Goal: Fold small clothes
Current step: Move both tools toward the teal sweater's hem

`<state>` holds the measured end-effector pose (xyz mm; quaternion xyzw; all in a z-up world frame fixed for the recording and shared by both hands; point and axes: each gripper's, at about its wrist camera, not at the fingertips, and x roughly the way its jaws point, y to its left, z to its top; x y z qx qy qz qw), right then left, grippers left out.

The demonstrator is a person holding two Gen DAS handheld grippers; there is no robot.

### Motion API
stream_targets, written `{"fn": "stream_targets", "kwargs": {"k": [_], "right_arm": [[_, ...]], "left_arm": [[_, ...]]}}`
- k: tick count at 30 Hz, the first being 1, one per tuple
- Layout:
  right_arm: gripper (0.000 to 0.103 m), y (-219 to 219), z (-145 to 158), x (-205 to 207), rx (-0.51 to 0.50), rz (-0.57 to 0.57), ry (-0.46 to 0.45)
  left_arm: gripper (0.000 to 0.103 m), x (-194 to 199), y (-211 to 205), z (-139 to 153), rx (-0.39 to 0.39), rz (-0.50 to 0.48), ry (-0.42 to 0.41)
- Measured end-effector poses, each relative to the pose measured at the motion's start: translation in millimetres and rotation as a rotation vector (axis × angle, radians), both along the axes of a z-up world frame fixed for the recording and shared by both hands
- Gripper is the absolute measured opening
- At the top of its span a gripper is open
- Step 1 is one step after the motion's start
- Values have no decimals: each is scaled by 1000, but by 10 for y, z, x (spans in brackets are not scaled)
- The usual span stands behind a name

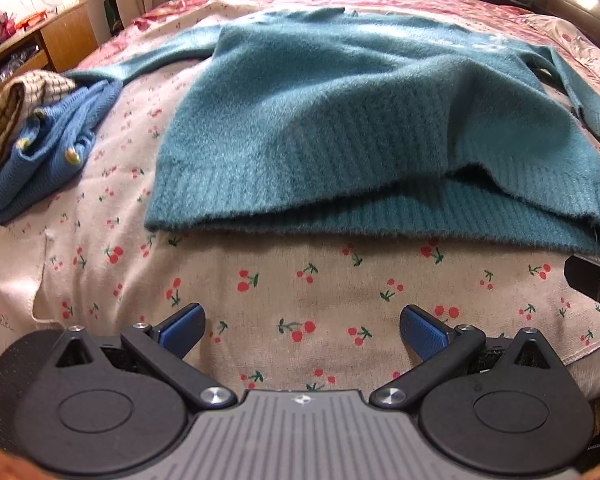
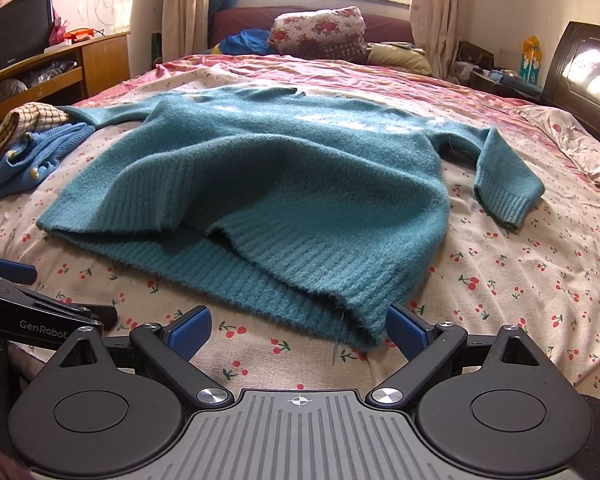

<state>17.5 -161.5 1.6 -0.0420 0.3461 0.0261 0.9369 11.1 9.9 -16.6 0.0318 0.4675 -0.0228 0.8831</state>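
A fuzzy teal sweater (image 1: 340, 120) lies spread on the cherry-print sheet (image 1: 300, 300), with its ribbed hem toward the cameras and partly lifted into a soft fold. One sleeve (image 2: 504, 176) bends down at 3 o'clock in the right wrist view. At 9 o'clock a blue knit cardigan (image 1: 48, 148) with yellow buttons lies crumpled beside a checked cloth (image 1: 16, 104).

The left gripper (image 1: 302, 330) is spread wide, grasping nothing, above bare sheet. The right gripper (image 2: 298, 330) is also released, and the hem corner lies between its blue pads (image 2: 406, 330).
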Motion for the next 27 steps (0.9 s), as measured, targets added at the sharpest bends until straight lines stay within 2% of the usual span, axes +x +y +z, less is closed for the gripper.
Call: {"fn": "stream_targets", "kwargs": {"k": [4, 8, 14, 17, 22, 27], "right_arm": [[94, 41, -9, -33, 3, 0, 0], [94, 16, -2, -15, 4, -1, -2], [94, -16, 12, -8, 10, -11, -2], [93, -51, 31, -10, 19, -28, -6], [87, -145, 79, 9, 27, -78, -19], [80, -162, 66, 81, -26, -98, -11]], "left_arm": [[103, 11, 74, -44, -58, 52, 33], [103, 4, 47, -62, -39, 47, 32], [103, 18, 98, -36, -63, 50, 38], [103, -3, 129, 15, -79, 50, 7], [103, -79, 187, 167, -103, 64, -98], [103, -30, 218, 246, -89, 56, -142]]}}
